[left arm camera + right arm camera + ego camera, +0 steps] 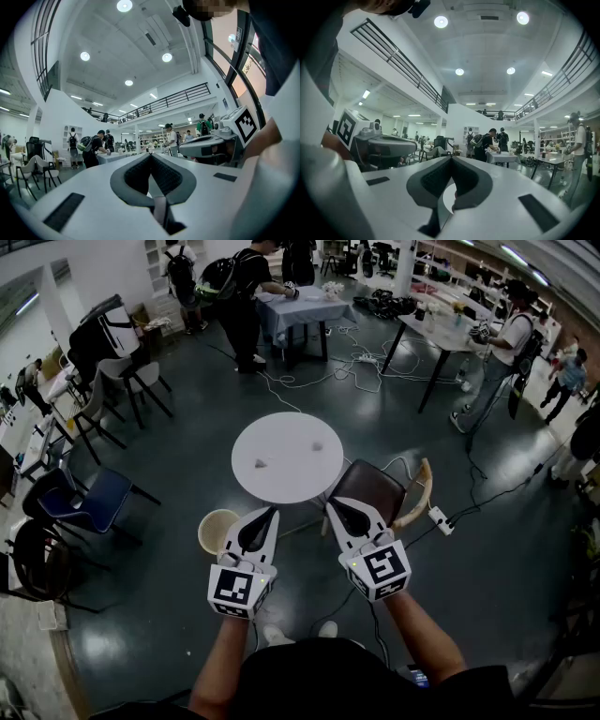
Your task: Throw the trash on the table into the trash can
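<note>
Left tool [274, 511], right tool [329, 503]: jaws together, empty | Trash [260, 463]: small scraps on table [286, 486], frame centre | Handling: probably crumpled paper, light, soft; pinch across the bulk | Can [217, 531]: left of centre

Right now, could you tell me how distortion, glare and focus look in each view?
Head view: fisheye curves the room's edges, glossy floor mirrors lights, white table sharp. Left gripper view: ceiling lamps bloom, left tongs soft. Right gripper view: dark vignette, right tongs soft.
</note>
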A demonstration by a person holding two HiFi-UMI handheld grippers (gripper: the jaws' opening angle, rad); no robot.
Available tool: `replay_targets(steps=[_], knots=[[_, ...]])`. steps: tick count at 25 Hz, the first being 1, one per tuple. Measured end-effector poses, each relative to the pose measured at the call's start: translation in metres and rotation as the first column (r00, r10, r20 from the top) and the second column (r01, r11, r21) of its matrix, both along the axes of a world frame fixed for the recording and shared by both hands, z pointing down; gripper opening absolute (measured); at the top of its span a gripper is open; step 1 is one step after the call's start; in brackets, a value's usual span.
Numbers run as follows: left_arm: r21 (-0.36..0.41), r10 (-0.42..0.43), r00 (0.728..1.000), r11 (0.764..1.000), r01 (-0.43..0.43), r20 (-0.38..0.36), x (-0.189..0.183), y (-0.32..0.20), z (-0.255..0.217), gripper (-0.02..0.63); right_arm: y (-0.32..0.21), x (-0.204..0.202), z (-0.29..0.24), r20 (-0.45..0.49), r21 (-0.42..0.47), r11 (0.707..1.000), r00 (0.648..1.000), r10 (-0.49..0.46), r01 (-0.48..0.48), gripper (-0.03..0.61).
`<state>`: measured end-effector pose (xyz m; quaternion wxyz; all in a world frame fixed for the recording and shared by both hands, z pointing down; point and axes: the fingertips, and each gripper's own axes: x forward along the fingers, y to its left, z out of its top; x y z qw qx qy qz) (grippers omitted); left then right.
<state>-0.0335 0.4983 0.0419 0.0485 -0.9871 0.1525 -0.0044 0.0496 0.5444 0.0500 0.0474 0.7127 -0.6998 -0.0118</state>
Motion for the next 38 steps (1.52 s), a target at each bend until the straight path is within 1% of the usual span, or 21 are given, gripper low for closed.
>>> replay_targets(steps=[3, 8, 14, 22, 30, 34, 38], knots=[[-0.002, 0.002, 1.0, 1.0, -0.002, 0.003, 0.008, 0.005, 0.001, 0.015, 0.005, 0.009, 0.0, 0.01, 0.008, 1.0, 1.0, 0.012, -0.012, 0.017], [-0.01, 0.0, 1.0, 1.0, 0.0, 0.004, 0.025, 0.019, 0.003, 0.015, 0.017, 0.025, 0.001, 0.015, 0.015, 1.0, 1.0, 0.005, -0.005, 0.017], [0.007, -0.011, 1.0, 1.0, 0.011, 0.013, 0.043, 0.037, 0.007, 0.015, 0.033, 0.046, 0.001, 0.008, 0.025, 1.0, 1.0, -0.006, 0.006, 0.017], [0.013, -0.032, 0.999, 0.999, 0.032, 0.035, 0.054, 0.05, 0.02, 0.015, 0.044, 0.06, 0.015, 0.023, 0.022, 1.0, 0.999, -0.022, 0.022, 0.017], [0.016, -0.059, 0.998, 0.998, 0.058, 0.039, 0.059, 0.032, 0.024, 0.015, 0.027, 0.065, 0.02, 0.026, 0.01, 0.999, 0.999, -0.047, 0.047, 0.017], [0.008, -0.06, 0.998, 0.998, 0.06, 0.031, 0.064, 0.018, 0.025, 0.015, 0.011, 0.068, 0.025, 0.03, -0.001, 0.999, 0.998, -0.053, 0.054, 0.017], [0.004, -0.066, 0.997, 0.998, 0.066, 0.046, 0.063, -0.002, 0.032, 0.015, -0.009, 0.068, 0.028, 0.032, -0.005, 0.998, 0.998, -0.055, 0.055, 0.017]])
